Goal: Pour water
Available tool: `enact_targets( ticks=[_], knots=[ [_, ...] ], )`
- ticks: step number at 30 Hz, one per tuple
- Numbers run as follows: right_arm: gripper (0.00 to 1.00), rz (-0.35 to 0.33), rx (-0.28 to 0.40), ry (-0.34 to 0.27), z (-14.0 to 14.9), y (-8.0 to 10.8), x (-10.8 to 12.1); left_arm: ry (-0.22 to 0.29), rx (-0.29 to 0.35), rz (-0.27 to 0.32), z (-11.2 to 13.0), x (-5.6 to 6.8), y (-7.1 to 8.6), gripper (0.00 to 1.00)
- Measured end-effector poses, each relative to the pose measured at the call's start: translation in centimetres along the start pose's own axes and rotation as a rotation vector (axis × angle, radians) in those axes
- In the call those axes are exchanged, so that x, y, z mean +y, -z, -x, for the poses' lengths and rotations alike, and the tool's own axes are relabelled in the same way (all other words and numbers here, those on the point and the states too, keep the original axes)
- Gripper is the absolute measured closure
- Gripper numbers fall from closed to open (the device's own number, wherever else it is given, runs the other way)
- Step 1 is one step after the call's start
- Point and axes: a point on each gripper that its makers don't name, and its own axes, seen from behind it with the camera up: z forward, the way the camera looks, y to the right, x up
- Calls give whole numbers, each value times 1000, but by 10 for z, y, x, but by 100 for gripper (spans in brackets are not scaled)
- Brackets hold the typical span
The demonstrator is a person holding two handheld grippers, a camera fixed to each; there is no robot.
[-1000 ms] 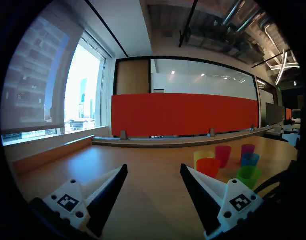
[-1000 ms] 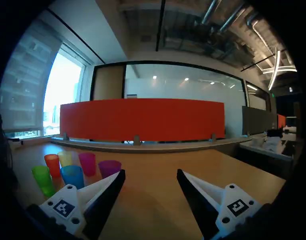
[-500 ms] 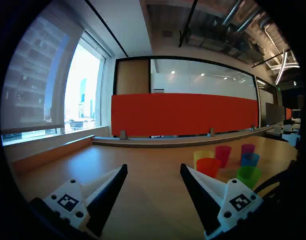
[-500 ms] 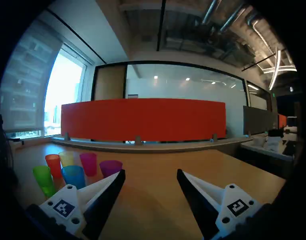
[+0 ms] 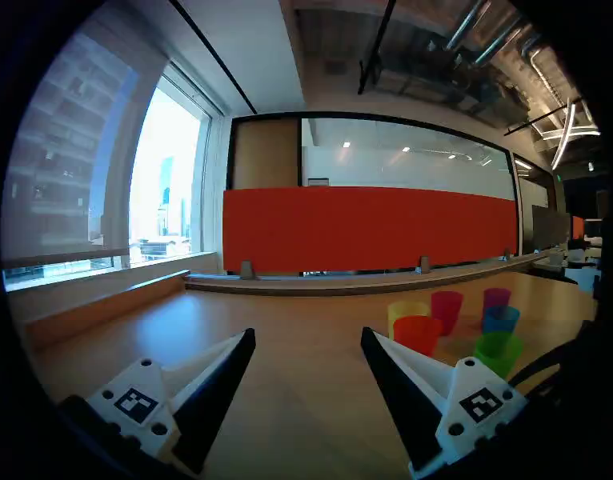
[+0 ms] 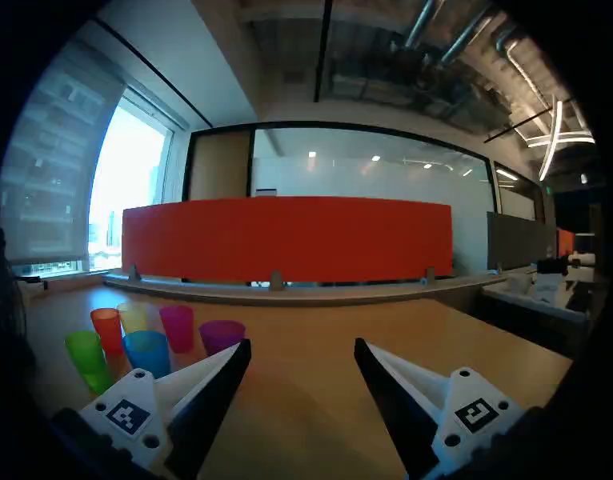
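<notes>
Several coloured plastic cups stand grouped on the wooden table. In the left gripper view the orange cup (image 5: 417, 334), yellow cup (image 5: 406, 310), pink cup (image 5: 446, 310), purple cup (image 5: 496, 298), blue cup (image 5: 500, 318) and green cup (image 5: 498, 352) sit to the right, just past the right finger. My left gripper (image 5: 307, 340) is open and holds nothing. In the right gripper view the green cup (image 6: 87, 360), orange cup (image 6: 108, 330), yellow cup (image 6: 131, 316), pink cup (image 6: 178, 326), blue cup (image 6: 147, 353) and purple cup (image 6: 221, 334) stand at the left. My right gripper (image 6: 301, 350) is open, with nothing between its fingers.
A red divider panel (image 5: 369, 228) runs along the table's far edge, with a glass wall behind it. A bright window (image 5: 166, 192) and a ledge (image 5: 98, 300) border the left side. Another desk (image 6: 534, 300) stands to the right of the table.
</notes>
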Motion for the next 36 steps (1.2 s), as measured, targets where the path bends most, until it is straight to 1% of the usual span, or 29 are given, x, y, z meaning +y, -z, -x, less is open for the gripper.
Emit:
enact_targets(
  ticks=[36],
  knots=[
    [0,0,0,-1,0,0,0,1,-1,0,-3,0,0,2]
  ],
)
